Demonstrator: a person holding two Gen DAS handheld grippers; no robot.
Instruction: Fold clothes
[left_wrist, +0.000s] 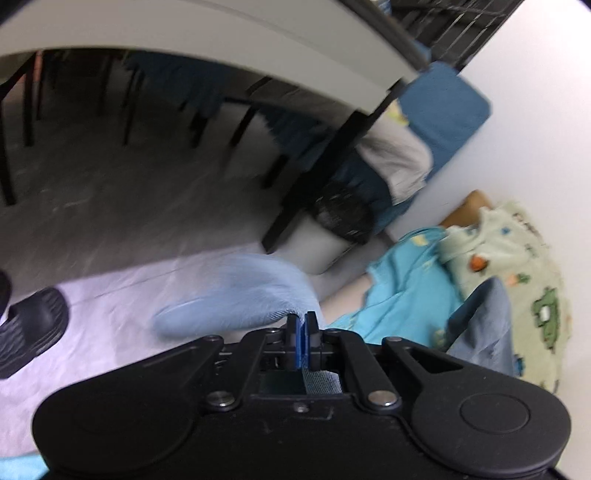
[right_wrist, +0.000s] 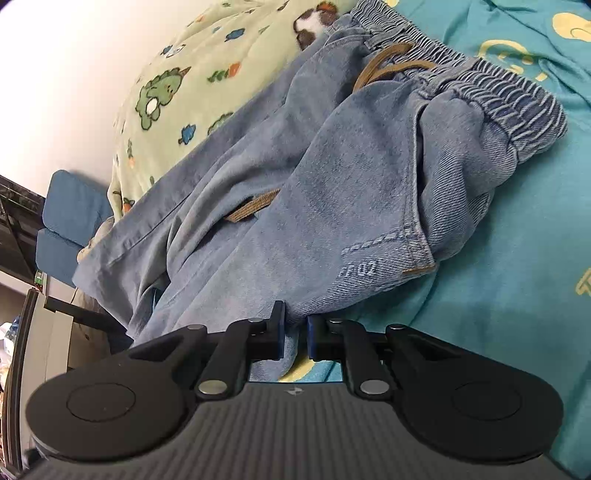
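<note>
1. In the right wrist view, the right gripper sits nearest, its two blue-padded jaws pinched on a fold of the denim trousers with only a narrow gap between them, filled by cloth.
2. The trousers run from that grip away and upward across the view: their long axis goes from the near lower left to the far upper right, where the elastic waistband lies, pointing away from the gripper.
3. A tan drawstring loops just below the waistband, and another tan strip shows lower down between the two legs.
4. Under and to the right of the trousers lies a teal cloth with yellow print; to the far left lies a pale green blanket with dinosaur figures, partly beneath the denim.
5. In the left wrist view, blurred, the left gripper has its blue pads closed together on a thin strip of denim, which shows behind the pads within the gripper's frame.
6. Just beyond it, a pale blue blurred piece of fabric stretches leftward over a white sheet.
7. A dark shoe sits at the near left.
8. Farther right lie the teal cloth, the blanket and a patch of denim.
9. Farthest off, a white table edge and dark legs cross the top.
</note>
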